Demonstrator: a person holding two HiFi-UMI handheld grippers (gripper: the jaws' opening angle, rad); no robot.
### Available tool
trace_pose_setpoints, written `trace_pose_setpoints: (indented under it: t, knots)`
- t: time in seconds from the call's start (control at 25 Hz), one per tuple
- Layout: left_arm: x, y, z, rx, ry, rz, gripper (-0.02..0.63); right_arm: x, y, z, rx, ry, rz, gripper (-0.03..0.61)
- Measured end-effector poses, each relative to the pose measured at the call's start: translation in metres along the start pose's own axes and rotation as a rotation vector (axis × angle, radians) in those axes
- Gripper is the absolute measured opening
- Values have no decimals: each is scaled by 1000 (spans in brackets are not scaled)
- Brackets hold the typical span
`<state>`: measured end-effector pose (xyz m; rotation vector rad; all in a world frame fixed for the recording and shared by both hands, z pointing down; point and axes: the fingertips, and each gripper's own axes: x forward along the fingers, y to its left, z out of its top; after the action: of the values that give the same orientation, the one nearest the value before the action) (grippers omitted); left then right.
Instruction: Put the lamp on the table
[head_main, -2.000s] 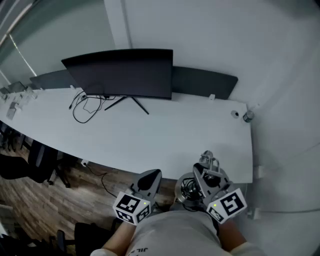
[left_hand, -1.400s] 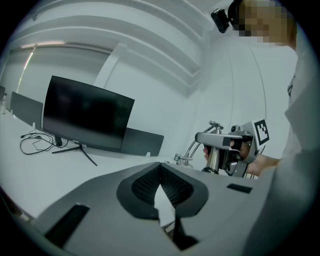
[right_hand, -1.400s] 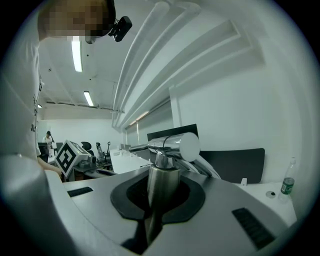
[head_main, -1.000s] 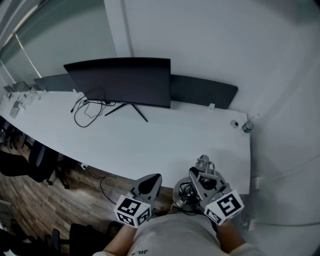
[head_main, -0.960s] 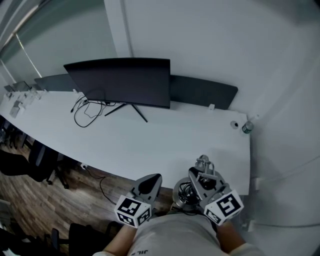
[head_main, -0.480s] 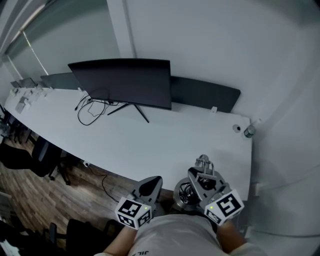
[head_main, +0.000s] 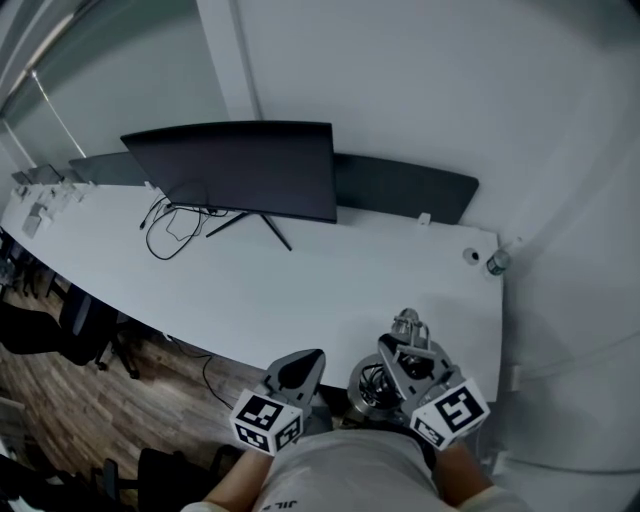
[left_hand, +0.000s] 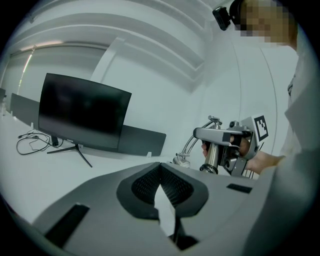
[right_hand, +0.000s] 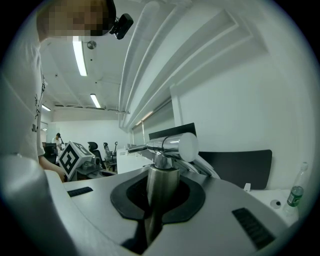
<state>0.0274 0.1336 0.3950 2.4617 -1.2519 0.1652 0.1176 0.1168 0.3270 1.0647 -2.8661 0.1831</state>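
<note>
At rt tool, lamp stem clamped; head view adds base.

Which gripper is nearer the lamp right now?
Right. The right gripper is shut on the lamp, around its metal post. The left gripper is shut and empty, beside the lamp on its left, not touching it.

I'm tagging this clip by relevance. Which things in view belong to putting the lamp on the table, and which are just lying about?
Part of the job:
- lamp, clamped by its metal post in the right gripper
- white table

Just lying about:
- monitor
- cables
- bottle at the table's far corner
- office chairs
- left gripper, shut and empty
</note>
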Motion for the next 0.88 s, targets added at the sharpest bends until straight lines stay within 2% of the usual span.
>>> trace_pose_setpoints:
  t: [0.24,0.88]
  knots:
    - [15,22,16,18,2,-27,-3,17,-15,7,-5,-5,-42,37]
    - [46,88,47,7,10,-76,-3,90,-33,20,11,8,-69,37]
